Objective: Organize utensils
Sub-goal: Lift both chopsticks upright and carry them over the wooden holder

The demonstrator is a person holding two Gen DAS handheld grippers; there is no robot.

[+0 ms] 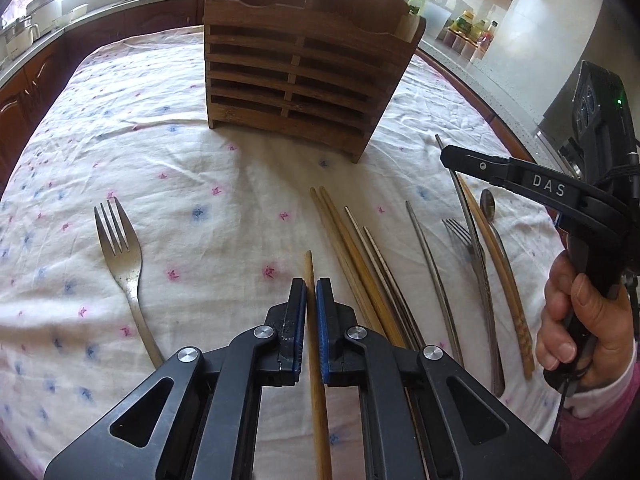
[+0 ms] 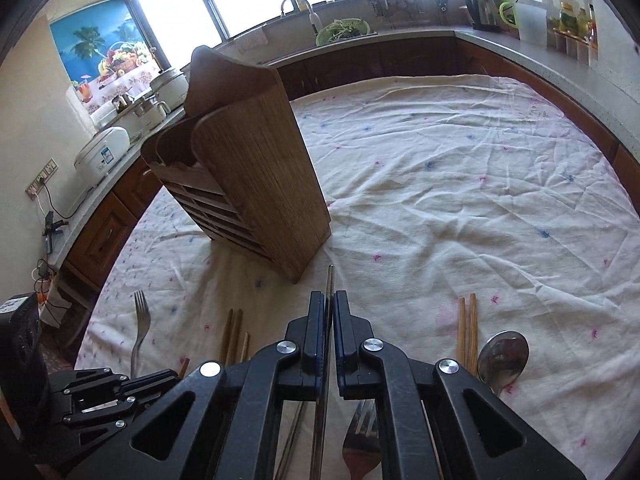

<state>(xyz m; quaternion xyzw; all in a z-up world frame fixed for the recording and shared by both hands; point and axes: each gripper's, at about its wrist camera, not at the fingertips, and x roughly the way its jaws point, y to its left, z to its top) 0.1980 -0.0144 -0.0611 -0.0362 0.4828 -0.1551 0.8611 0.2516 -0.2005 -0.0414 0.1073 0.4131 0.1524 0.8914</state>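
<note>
A wooden utensil holder (image 1: pixel 304 64) stands upright on the flowered tablecloth (image 1: pixel 180 168); it also shows in the right wrist view (image 2: pixel 256 184). My left gripper (image 1: pixel 311 292) is shut on a wooden chopstick (image 1: pixel 309 268) lying along its fingers. My right gripper (image 2: pixel 329 304) is shut on a metal chopstick (image 2: pixel 329 280), held above the cloth; it shows in the left wrist view (image 1: pixel 450 158) at the right. More chopsticks (image 1: pixel 352 256), a fork (image 1: pixel 464 236) and a spoon (image 1: pixel 487 204) lie between the grippers. Another fork (image 1: pixel 120 252) lies at the left.
Two wooden chopsticks (image 2: pixel 467 332) and a spoon (image 2: pixel 502 356) lie right of my right gripper. Kitchen counters with rice cookers (image 2: pixel 104 152), a sink (image 2: pixel 344 32) and jars (image 2: pixel 572 24) surround the table. The table's edge runs close on the right (image 1: pixel 500 120).
</note>
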